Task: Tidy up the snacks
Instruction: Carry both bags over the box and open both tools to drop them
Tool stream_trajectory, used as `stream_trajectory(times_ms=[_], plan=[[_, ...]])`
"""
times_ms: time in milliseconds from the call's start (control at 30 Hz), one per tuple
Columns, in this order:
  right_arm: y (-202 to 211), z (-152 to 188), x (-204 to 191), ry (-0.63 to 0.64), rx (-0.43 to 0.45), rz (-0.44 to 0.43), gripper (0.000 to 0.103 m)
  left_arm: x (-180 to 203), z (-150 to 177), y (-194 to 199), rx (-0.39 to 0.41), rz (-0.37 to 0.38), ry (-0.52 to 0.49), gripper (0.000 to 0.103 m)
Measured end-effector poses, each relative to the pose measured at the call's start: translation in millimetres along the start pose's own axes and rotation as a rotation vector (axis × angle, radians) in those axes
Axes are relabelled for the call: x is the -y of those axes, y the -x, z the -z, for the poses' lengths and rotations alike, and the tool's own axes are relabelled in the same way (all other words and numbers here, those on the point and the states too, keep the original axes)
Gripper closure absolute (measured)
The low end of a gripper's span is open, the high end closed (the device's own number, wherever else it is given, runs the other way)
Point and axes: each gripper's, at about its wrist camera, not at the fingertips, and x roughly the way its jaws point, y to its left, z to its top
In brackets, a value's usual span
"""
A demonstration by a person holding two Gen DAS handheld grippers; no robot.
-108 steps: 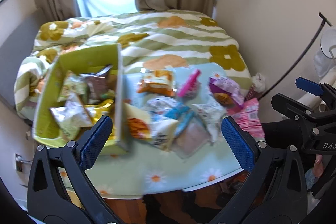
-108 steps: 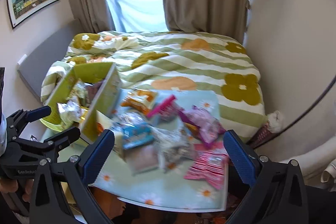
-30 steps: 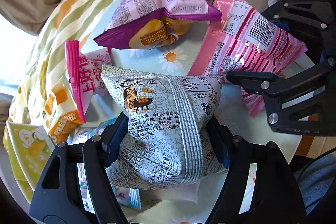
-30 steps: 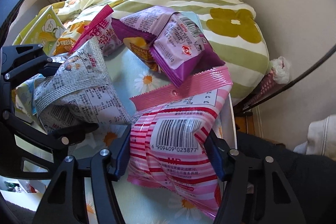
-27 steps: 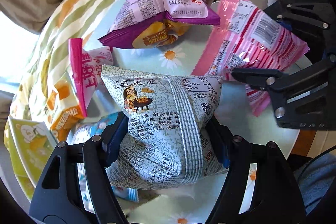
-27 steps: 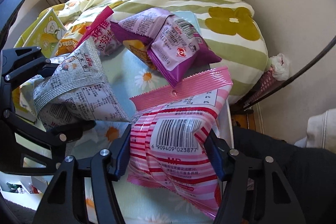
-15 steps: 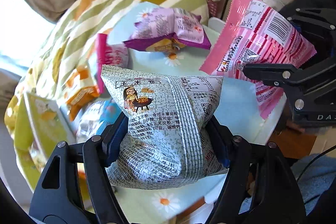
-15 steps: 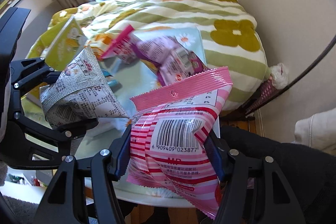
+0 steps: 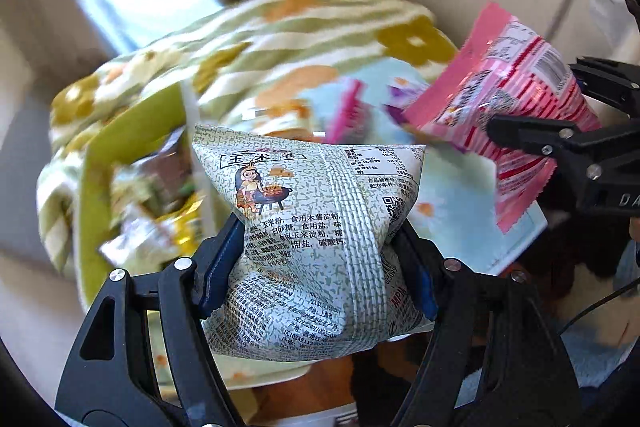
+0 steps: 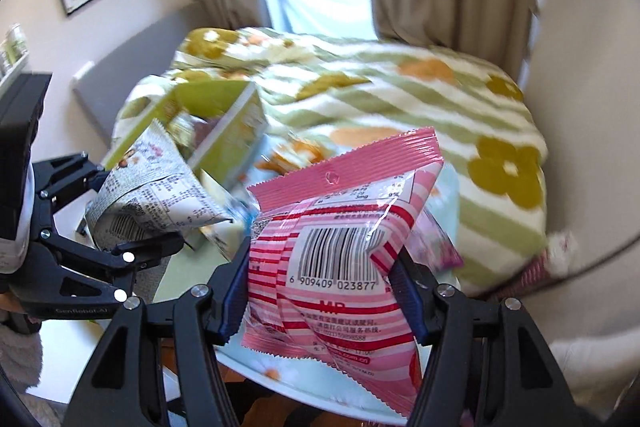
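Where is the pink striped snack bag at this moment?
The pink striped snack bag is clamped in the right gripper, above the near table edge; in the left wrist view it appears upper right.

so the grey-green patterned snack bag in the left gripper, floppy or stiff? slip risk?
The grey-green snack bag looks puffy yet soft: it pinches in at the waist where the left gripper clamps it. Probably light. The film looks smooth, so it might slip.

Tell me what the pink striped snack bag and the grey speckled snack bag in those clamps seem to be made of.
Pink striped snack bag: probably thin glossy plastic film; it shows sheen, sharp creases and a crimped, zigzag-cut top seal.

Grey speckled snack bag: likely plastic film too, with a duller, paper-like print and a ribbed back seam; it puckers where the left gripper squeezes it. Whether either has foil inside cannot be seen.
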Motion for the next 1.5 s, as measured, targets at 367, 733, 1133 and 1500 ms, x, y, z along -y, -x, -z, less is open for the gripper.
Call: stream_trajectory(times_ms=[367,733,1133,1500], plan=[[-38.3,-70.1,-96.6,0.070,0.040,-0.123,0.044,-155.5,24.4,25.8,0.047,-0.144,0.226,0.034],[-106.4,-111.1,-169.4,0.030,-0.011,-0.147,0.044,-254.0,38.4,-25.8,-0.007,-0.120,0.266,0.034],[-144.8,-119.5,-179.6,-0.044,-0.073,-0.095,0.044,-264.9,55.8,-64.8,0.001,-0.015,0.264,0.001],[-171.0,-139.4,-195.2,-0.076,-0.133,-0.145,0.043,-291.7,58.8,-60.4,-0.031,-0.056,0.281,0.001]])
